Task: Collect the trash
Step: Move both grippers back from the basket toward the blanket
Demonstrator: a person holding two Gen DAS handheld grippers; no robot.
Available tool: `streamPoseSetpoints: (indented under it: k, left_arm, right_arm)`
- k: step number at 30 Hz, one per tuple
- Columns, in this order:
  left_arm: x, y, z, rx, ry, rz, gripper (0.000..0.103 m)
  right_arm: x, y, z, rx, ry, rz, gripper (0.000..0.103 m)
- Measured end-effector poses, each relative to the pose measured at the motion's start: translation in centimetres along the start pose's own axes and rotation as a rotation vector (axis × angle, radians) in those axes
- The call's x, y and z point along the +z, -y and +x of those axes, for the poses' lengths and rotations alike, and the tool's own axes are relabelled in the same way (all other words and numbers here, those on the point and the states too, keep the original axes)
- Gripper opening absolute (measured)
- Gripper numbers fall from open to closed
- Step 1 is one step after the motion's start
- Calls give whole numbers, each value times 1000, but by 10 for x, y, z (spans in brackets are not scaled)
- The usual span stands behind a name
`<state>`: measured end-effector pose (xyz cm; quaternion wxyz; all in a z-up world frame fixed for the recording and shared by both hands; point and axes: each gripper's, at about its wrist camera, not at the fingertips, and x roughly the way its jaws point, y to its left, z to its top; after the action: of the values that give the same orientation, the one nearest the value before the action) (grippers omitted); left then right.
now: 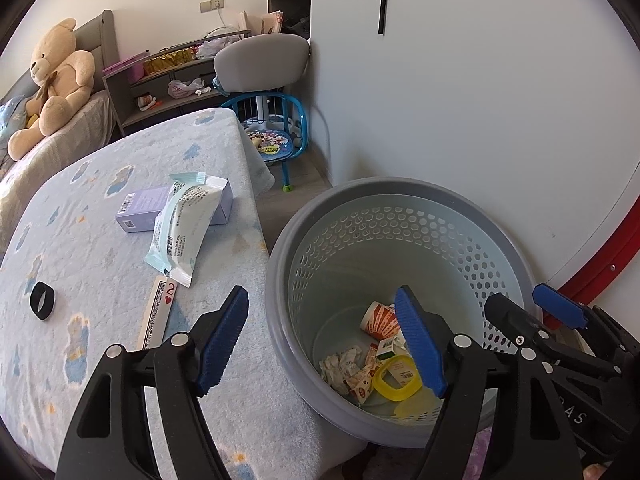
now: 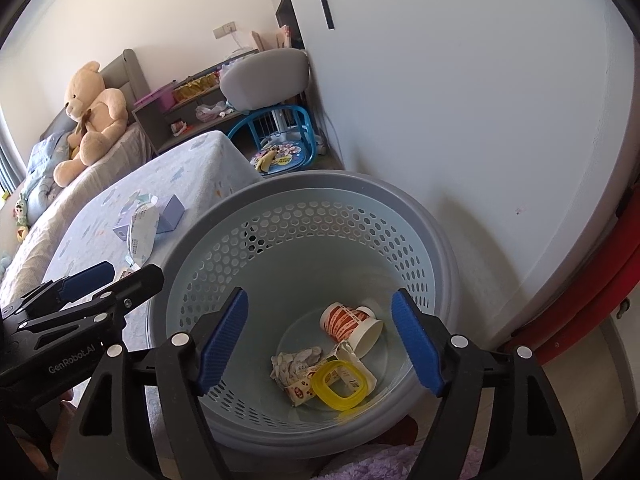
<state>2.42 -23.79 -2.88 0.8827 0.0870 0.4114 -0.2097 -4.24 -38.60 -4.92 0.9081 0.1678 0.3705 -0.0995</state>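
Both my tools hang open and empty: the right tool (image 2: 320, 340) over the grey basket (image 2: 436, 240), the left tool (image 1: 324, 340) straddling the basket rim and the edge of the blanket-covered bed (image 1: 100, 280).

In the basket I count four pieces of trash: one paper cup (image 2: 352, 326), one crumpled tissue (image 2: 294, 362), one small carton (image 2: 340, 364) and one yellow ring (image 2: 340, 384).

On the bed I count four more things: one wipes packet (image 1: 182, 226) lying across one purple box (image 1: 140, 210), one playing card (image 1: 158, 314) just beside the packet's near end, and one black ring (image 1: 41, 301) well apart to the left.

The risks, as I judge them: the thin card lies flat on soft fabric, so my left tool may pinch blanket instead; lifting the packet could drag the box along; and the two tools sit close enough to knock together.
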Motion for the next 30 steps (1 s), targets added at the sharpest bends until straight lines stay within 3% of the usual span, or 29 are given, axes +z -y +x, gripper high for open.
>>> streamPoseSetpoints:
  k: [17,30]
  left_arm:
    - [-4,-17,-11,20,25,-29,73]
    - [-16,-75,-8,111,-2,-102,74]
  right_arm:
    - [-2,-4,-7,-40,40,-26,88]
    - [-6,-20,-9,-75,59,-78,93]
